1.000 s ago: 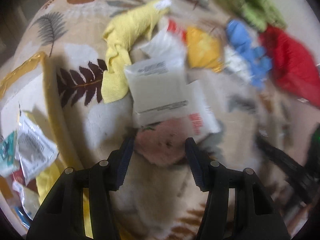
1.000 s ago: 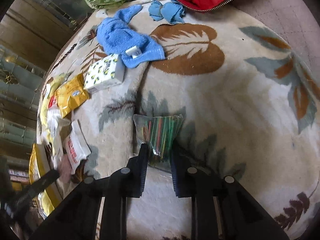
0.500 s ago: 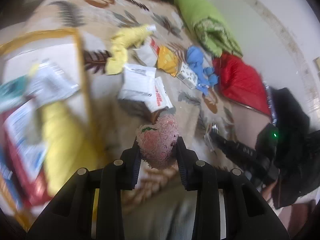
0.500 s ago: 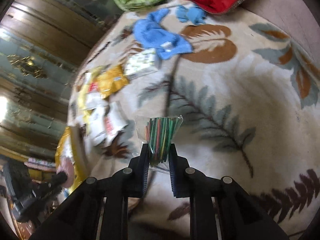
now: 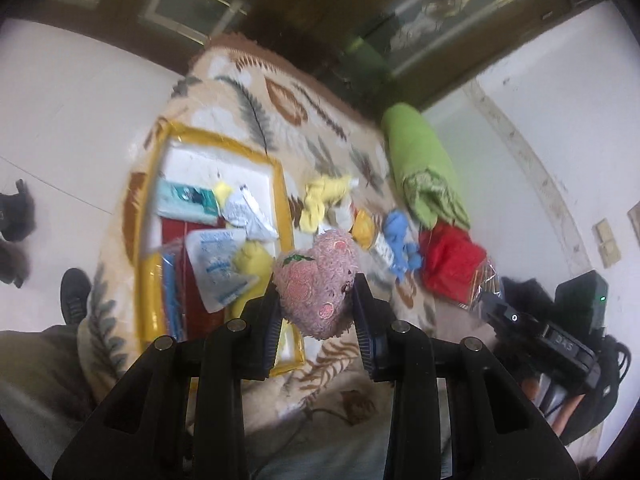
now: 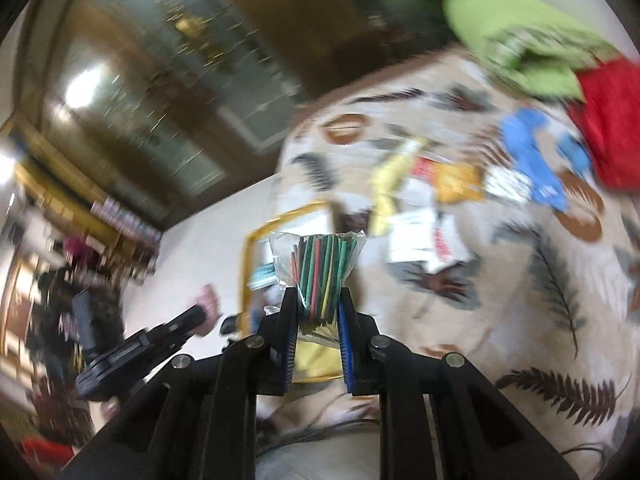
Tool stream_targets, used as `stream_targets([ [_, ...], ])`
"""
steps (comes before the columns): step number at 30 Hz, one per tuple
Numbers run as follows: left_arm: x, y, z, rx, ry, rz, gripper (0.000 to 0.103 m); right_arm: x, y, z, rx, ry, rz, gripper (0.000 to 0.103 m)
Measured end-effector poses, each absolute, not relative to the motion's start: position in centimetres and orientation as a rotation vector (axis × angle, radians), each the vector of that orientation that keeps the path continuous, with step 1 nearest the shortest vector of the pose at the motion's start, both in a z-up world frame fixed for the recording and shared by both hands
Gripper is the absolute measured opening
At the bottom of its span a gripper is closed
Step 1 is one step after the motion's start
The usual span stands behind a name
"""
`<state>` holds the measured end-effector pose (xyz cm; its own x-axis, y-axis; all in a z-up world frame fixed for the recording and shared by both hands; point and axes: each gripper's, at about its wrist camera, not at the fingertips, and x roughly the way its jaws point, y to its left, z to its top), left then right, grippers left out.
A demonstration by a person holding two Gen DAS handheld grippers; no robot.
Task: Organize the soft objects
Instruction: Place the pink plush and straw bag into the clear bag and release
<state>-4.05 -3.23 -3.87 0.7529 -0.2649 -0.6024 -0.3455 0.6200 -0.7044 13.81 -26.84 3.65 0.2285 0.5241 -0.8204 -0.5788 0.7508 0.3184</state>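
My left gripper [image 5: 316, 308] is shut on a pink fuzzy heart-shaped plush [image 5: 318, 284] and holds it high above the leaf-patterned blanket [image 5: 256, 92]. Below it lies a yellow-rimmed tray [image 5: 280, 184] with several packets and a yellow soft item. My right gripper [image 6: 316, 312] is shut on a clear bag of coloured sticks [image 6: 320, 268], lifted above the blanket [image 6: 540, 280] near the tray's corner [image 6: 288, 216]. The right gripper also shows at the right edge of the left wrist view [image 5: 486, 300].
On the blanket lie a yellow cloth [image 5: 324, 200], white packets [image 6: 420, 240], an orange-yellow packet [image 5: 364, 232], blue cloths [image 5: 400, 240], a red bag [image 5: 452, 264] and a green roll [image 5: 424, 164]. White floor [image 5: 80, 120] lies left of the blanket. My shoe [image 5: 74, 296] is by its edge.
Both grippers have risen well above the blanket with their loads. The left one swung back over the tray with the plush; the right one moved leftward toward the tray with the stick bag.
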Motion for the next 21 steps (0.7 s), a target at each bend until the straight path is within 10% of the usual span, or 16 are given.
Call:
stream_targets([
  [21, 0.7, 3.4, -8.7, -0.886, 0.871, 0.117, 0.032, 16.8, -15.1, -11.1, -0.19, 1.302, 0.765, 0.017],
])
